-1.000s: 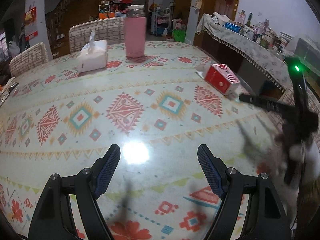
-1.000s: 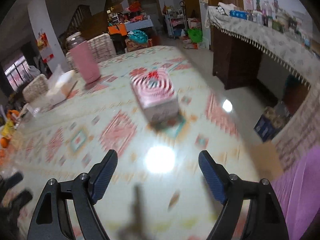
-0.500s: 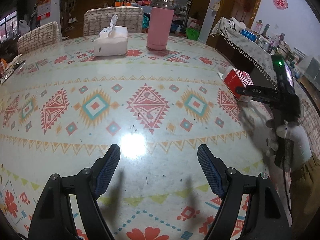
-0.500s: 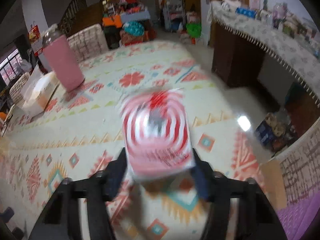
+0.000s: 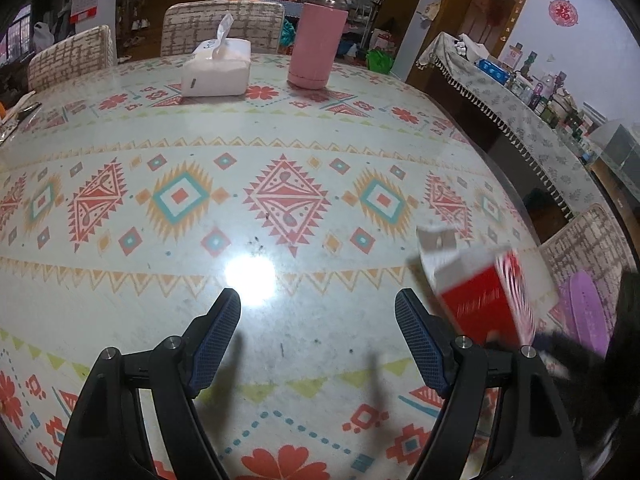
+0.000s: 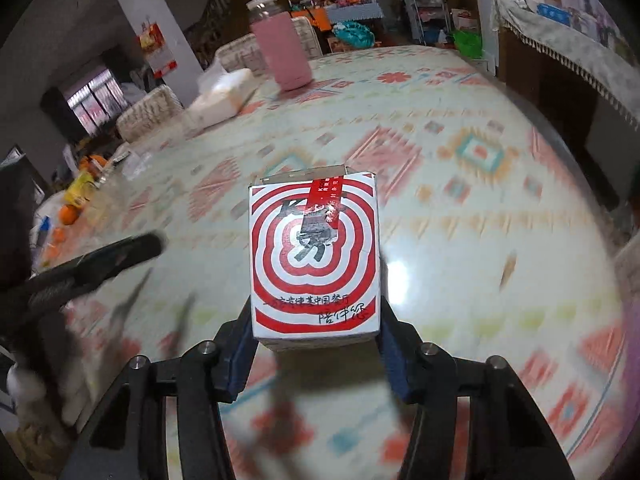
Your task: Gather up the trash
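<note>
Left view, left gripper [image 5: 318,340]: jaws apart, nothing between them, over the table [image 5: 280,128].
Left view, box [image 5: 486,300]: red and white, blurred, low at the right near the table edge, flap end tipped up and away.
Right view, right gripper [image 6: 316,344]: clamped on the box [image 6: 314,256], pads on both sides.
Right view, axis: box's long side runs forward along the fingers, ringed face up.
Progress: box picked up; no bin visible, so drop-off likely remains.

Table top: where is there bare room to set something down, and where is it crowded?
The table is bare across its middle, from the tissue box and pink bottle at the far edge down to the open left gripper. Its right edge is taken by the red-and-white carton in the right gripper. Clutter crowds the far left corner.
</note>
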Tool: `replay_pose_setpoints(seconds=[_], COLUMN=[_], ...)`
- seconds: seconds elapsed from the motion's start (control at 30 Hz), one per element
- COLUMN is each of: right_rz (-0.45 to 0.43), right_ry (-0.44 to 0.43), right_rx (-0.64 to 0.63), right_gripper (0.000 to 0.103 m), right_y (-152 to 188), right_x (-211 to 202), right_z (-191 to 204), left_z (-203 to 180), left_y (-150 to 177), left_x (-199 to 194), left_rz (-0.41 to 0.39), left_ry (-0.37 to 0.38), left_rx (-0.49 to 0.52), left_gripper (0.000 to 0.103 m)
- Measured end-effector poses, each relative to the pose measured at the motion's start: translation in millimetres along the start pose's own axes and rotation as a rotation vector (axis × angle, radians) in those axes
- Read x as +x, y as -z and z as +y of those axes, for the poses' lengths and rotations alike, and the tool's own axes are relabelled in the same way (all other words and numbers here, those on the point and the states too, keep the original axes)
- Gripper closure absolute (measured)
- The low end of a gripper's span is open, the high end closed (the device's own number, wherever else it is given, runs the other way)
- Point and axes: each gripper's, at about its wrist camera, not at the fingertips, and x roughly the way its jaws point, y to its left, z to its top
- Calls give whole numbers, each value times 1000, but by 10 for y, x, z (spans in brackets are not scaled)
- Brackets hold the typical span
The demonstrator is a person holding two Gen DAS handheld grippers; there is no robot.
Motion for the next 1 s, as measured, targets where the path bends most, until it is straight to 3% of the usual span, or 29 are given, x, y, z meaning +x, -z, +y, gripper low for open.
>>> replay_pose_setpoints(seconds=[0.17, 0.33, 0.43, 0.47, 0.5, 0.57, 0.6, 0.77, 0.83, 0.9, 0.97, 1.0], right_rz=[-81, -144, -162, -166, -171, -177, -181, -214, -227, -237, -251, -254], right_ry=[-56, -43, -51, -58, -63, -77, -83, -95, -95, -100, -110, -114], right_rx=[29, -53, -64, -63, -60, -49, -44, -48, -54, -51, -30, -20], right_gripper=[44, 44, 44, 44, 44, 44, 44, 44, 44, 44, 44, 44], right_y=[358, 537, 592, 617, 636, 668, 678, 720, 739, 745, 754, 755], right_x=[-221, -445, -528, -559, -582, -624, -640, -766, -814, -848, -884, -897], right_z=[186, 370, 382, 374, 365, 334, 319, 324, 333, 314, 255, 226], left_z=[-69, -117, -194, -219, -247, -306, -337, -424, -397, -336, -261, -226], left_y=[27, 67, 96, 103, 106, 113, 125, 161, 155, 148, 148, 148], left_x=[43, 141, 91, 66, 44, 65, 82, 114, 131, 141, 147, 152], left_rz=[23, 95, 98, 92, 92, 120, 131, 146, 154, 154, 160, 168], left_ry=[83, 235, 278, 281, 292, 309, 305, 294, 310, 307, 340, 365], left_rx=[21, 6, 29, 36, 41, 50, 54, 47, 14, -29, -78, -104], left_gripper=[24, 24, 25, 32, 53, 82, 84, 83, 71, 47, 35, 35])
